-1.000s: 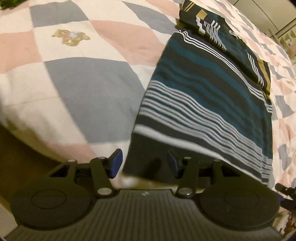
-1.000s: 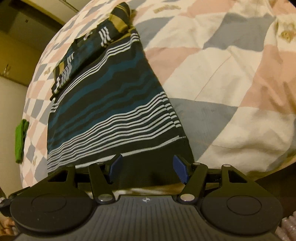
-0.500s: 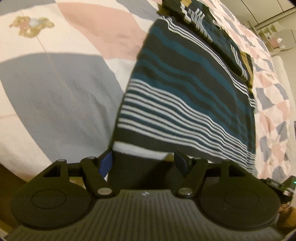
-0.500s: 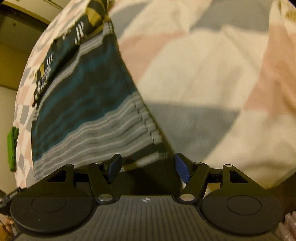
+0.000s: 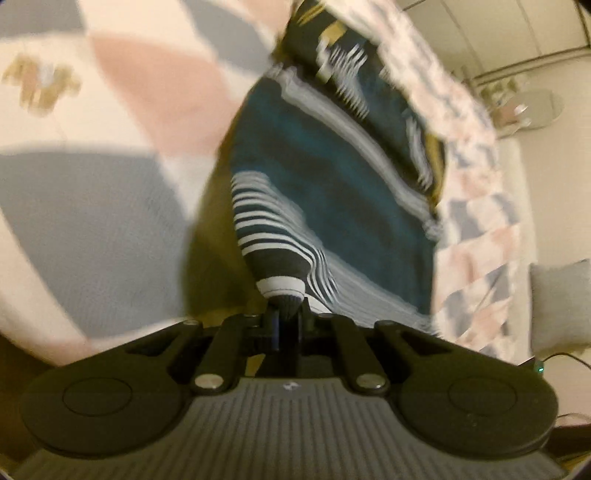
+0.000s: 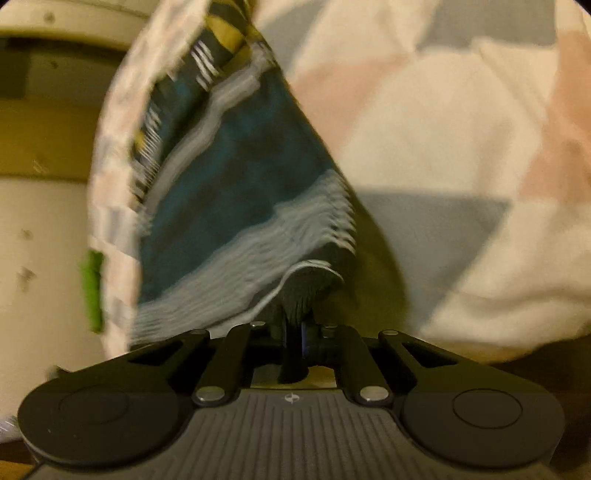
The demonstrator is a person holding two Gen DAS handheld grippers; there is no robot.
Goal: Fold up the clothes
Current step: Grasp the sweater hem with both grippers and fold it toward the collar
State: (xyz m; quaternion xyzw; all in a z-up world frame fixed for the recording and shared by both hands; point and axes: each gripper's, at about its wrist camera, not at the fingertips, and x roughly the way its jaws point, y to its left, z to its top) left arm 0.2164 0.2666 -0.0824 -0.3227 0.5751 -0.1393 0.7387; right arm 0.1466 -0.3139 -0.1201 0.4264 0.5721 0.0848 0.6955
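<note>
A dark striped garment (image 5: 332,177), teal, black and white, lies lengthwise on a checked quilt; it also shows in the right wrist view (image 6: 236,184). My left gripper (image 5: 286,321) is shut on the garment's near hem at its left corner and lifts it off the bed. My right gripper (image 6: 297,328) is shut on the near hem at the right corner, also raised. The far end with mustard patches (image 5: 332,33) stays on the bed. Both views are blurred by motion.
The quilt (image 5: 92,206) has pink, grey and cream squares with a bear print (image 5: 40,81). A green cloth (image 6: 92,288) lies at the quilt's left edge. A grey cushion (image 5: 561,299) and wardrobe doors are off to the right.
Both grippers went from open, either side of the hem, to shut on it. The near end of the garment has risen off the quilt and bunches at the fingers.
</note>
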